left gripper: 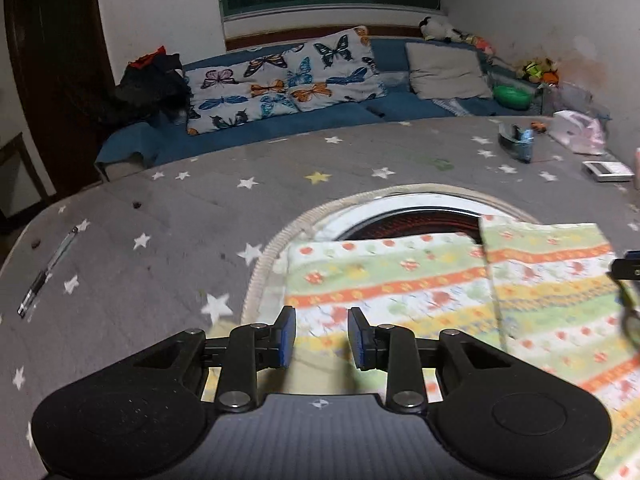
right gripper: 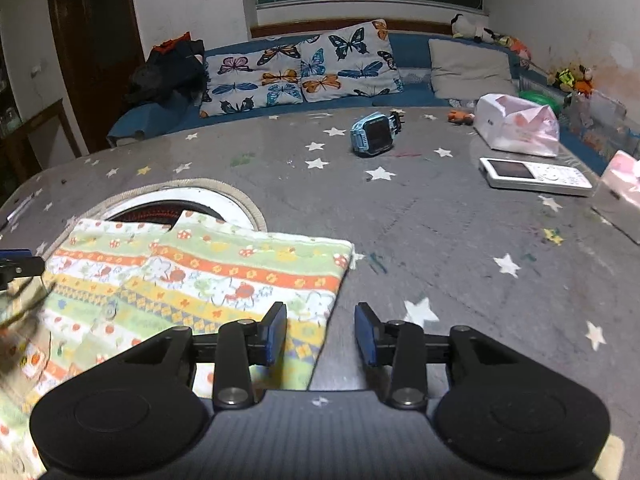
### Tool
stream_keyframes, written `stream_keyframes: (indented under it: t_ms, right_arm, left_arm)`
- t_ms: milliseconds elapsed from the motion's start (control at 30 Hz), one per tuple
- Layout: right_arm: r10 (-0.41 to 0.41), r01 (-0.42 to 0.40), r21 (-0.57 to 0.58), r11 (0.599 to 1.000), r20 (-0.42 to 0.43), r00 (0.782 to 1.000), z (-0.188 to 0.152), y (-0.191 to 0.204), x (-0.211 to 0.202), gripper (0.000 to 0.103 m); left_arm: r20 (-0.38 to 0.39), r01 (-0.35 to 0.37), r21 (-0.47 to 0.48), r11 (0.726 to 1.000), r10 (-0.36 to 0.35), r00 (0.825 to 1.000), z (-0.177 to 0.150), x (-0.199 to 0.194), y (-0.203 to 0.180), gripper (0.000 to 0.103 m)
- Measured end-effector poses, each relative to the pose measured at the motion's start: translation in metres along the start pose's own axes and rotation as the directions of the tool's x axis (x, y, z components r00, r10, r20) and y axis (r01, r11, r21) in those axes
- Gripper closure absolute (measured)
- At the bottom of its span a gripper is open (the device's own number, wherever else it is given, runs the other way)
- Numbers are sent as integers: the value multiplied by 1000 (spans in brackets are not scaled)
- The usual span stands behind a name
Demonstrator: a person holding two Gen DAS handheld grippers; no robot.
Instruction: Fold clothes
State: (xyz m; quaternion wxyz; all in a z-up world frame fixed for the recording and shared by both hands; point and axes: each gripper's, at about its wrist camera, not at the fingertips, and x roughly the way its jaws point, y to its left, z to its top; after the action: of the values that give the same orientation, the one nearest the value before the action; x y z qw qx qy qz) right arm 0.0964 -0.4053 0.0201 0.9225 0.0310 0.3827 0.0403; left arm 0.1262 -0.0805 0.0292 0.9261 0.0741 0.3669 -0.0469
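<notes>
Striped green, orange and yellow printed cotton garment (right gripper: 192, 276): folded flat, near left on grey star-patterned table cover (right gripper: 440, 220). Left gripper (left gripper: 322, 336), right gripper (right gripper: 320, 334): jaws parted, holding nothing.

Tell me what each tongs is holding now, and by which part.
Nothing is held. The left tongs and the right tongs both stand open above the patterned garment, not pressing on it.

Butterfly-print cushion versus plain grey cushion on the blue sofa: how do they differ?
The butterfly-print cushion bears coloured butterflies on white; the plain grey cushion has no pattern. The butterfly one is larger and sits left of the grey one. Both lean on the blue sofa.
</notes>
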Motion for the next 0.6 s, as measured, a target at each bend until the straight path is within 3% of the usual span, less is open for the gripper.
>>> stream_keyframes:
  t_ms: [200,267,367,400,467,500,600]
  right_arm:
    - [-14,14,-7,1000,2,1000,7,-1,12,62]
    - [-12,12,-4,1000,6,1000,9,-2,14,62]
    - [-14,14,-7,1000,8,1000,12,-1,19,62]
    - [-12,12,-10,1000,8,1000,13,-1,20,64]
    - [-7,7,-20,1000,9,1000,16,1,23,90]
    - [-4,4,-24,1000,10,1000,18,3,24,98]
    - [1,0,-38,999,24,1000,26,9,29,98]
  left_arm:
    - [-23,-16,30,999,16,1000,4,22,0,72]
    - [-28,-10,42,999,11,1000,4,27,-1,91]
    - [-23,-10,76,997,11,1000,2,30,-4,101]
    - [-21,-17,82,996,19,1000,2,31,-5,102]
    - [-18,-35,84,996,37,999,3,32,-5,103]
    - [-15,-46,77,996,48,999,4,32,-3,103]
    - [-7,-54,39,998,54,998,9,31,5,103]
